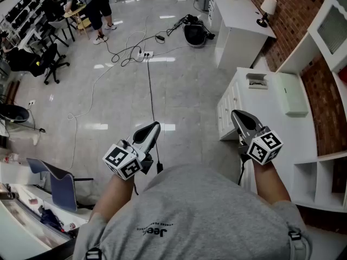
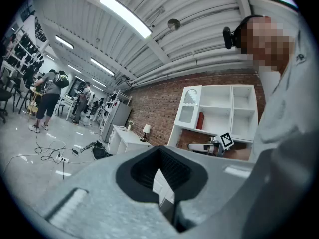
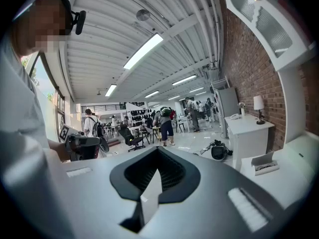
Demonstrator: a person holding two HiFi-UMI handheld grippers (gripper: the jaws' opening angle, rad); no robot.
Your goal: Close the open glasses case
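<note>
The open glasses case (image 1: 256, 80) lies on the white cabinet top (image 1: 255, 104), lid up, ahead of my right hand; in the right gripper view the case (image 3: 264, 164) sits at the lower right. My right gripper (image 1: 237, 114) hovers at the cabinet's near left edge, well short of the case, with jaws together and nothing in them. Over the floor to the left hangs my left gripper (image 1: 154, 126), jaws also together and empty. In each gripper view the jaws (image 2: 160, 156) (image 3: 158, 156) meet along a thin seam.
A pale oblong box (image 1: 290, 93) lies on the cabinet right of the case. White shelves (image 1: 320, 183) stand at the right against a brick wall. Further off is a white desk with a lamp (image 1: 267, 7). Cables and a power strip (image 1: 146, 54) cross the floor.
</note>
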